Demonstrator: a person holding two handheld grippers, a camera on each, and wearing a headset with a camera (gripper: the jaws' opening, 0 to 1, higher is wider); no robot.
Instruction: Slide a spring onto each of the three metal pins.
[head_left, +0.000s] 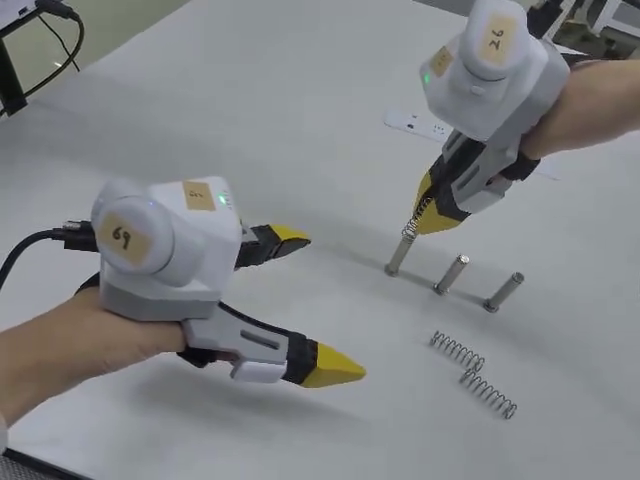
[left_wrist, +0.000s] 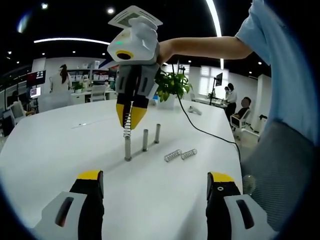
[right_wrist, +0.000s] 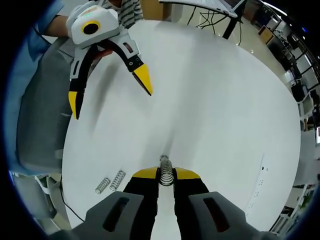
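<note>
Spring (head_left: 417, 216) in right tool (head_left: 428, 217) over pin (head_left: 398, 254)

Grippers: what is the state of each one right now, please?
Left gripper: open, holding nothing.
Right gripper: shut on a spring, at the top of one metal pin.

Left gripper (head_left: 320, 305) and right gripper (head_left: 425, 225) show white bodies, black jaws, yellow tips; pins (head_left: 452, 272) gleam silver, springs (head_left: 458, 352) too, table (head_left: 250, 120) is white.
</note>
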